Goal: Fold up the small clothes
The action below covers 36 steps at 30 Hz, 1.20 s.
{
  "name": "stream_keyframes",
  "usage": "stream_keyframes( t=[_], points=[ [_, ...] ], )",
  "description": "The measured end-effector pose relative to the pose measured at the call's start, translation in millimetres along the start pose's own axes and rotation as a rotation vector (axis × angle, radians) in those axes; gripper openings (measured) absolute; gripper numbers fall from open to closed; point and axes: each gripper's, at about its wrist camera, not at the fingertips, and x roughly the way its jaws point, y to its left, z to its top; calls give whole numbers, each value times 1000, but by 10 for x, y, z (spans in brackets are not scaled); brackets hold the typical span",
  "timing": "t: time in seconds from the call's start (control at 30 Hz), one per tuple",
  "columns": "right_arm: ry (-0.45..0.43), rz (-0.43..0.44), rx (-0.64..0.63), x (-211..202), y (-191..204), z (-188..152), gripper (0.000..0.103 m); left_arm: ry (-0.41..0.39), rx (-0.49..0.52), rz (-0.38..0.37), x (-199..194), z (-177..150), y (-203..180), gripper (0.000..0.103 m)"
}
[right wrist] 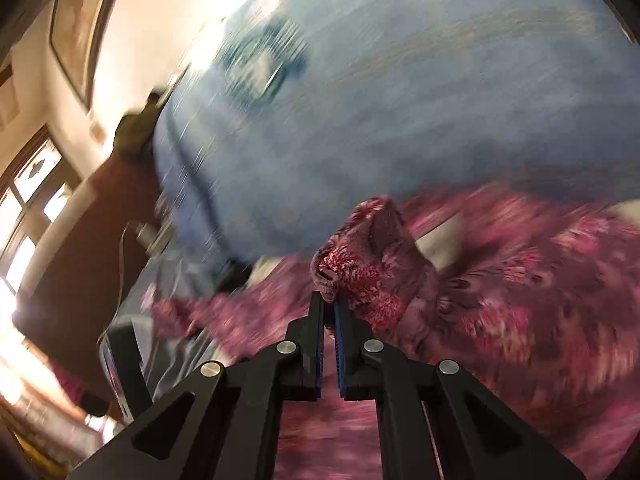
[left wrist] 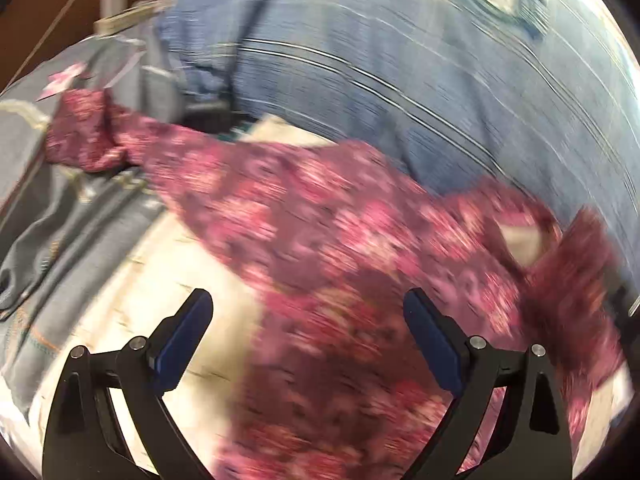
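we have the right tongs pinching a bunched corner of the maroon floral garment, which lies spread across the pale sheet on the bed, while the left tongs stand spread and empty just above the cloth. to fold well, we judge the pinched corner should travel low and straight so the edges meet, the left tongs pinning the fold line. the blue blanket crowds the far edge and grey clothes lie to the left, so room is tight there.
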Motion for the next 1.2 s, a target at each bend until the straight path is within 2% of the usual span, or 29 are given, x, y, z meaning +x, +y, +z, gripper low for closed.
stream_keyframes(
  t=[0.03,0.07,0.13,0.2,0.23,0.27,0.37,0.53,0.67,0.8,0.97,1.07,1.1,1.13,1.17,1.2],
  points=[
    [49,18,-5,213,97,-97,5,-8,-26,8,-4,33,83,96],
    [109,36,-4,403,163,-198,11,-12,-52,13,-8,62,167,96],
    [226,20,-9,691,247,-422,11,-7,-91,1,-11,78,259,96],
    [285,20,-10,755,279,-570,12,19,-101,-30,23,74,286,96],
    [284,35,-2,691,277,-614,12,31,-98,-42,42,70,275,96],
    [268,50,3,564,253,-643,14,39,-91,-49,51,59,251,96],
    [209,36,37,136,35,-631,30,90,-38,-108,62,-23,56,96],
    [63,-89,179,-663,-654,-572,31,168,32,-160,72,-221,-282,96],
    [-43,-174,418,-1132,-1399,-638,33,201,33,-197,112,-318,-413,97],
    [-112,-192,585,-1281,-1945,-742,33,203,1,-217,151,-321,-468,97],
    [-161,-135,711,-1246,-2365,-798,34,154,-25,-197,148,-303,-476,97],
    [-169,-117,722,-1165,-2428,-771,27,128,-37,-172,153,-283,-447,96],
    [-176,-110,696,-1179,-2396,-733,11,119,-41,-166,149,-278,-436,91],
    [-190,-112,657,-1198,-2338,-683,3,109,-43,-160,139,-275,-426,87],
    [-219,-107,617,-1262,-2270,-648,4,105,-42,-155,135,-267,-418,77],
    [-250,-98,590,-1327,-2236,-617,4,107,-41,-147,142,-261,-414,72]
  ],
)
